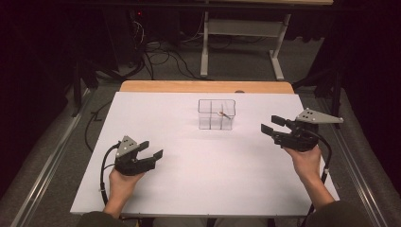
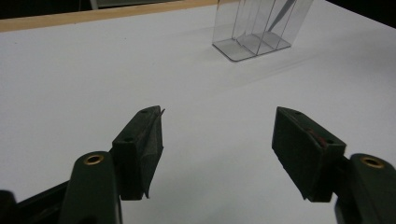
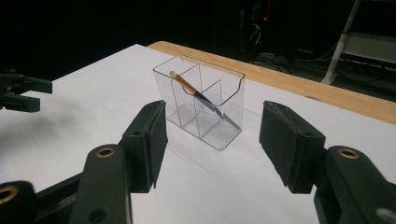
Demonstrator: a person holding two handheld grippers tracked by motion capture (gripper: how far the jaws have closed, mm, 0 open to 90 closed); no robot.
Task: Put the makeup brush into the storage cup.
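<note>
- Organizer (image 1: 217, 114), clear and light, stands at 12 o'clock on the white worktop (image 1: 189, 179), a slim brush (image 3: 198, 95) leaning inside; a careless nudge could tip it.
- Right tongs (image 1: 273, 125) at 3 o'clock and left tongs (image 1: 151, 149) at 8 o'clock both gape empty; closing on the thin wall could slide it away.

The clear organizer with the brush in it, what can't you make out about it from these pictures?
- Left gripper view: the top of the clear organizer and most of the brush are cut off by the upper edge.
- High view: the brush is too small to tell its tip or which compartment it stands in.
- Right gripper view: the brush's lower end blurs behind the clear dividers, so where it rests is unclear.
</note>
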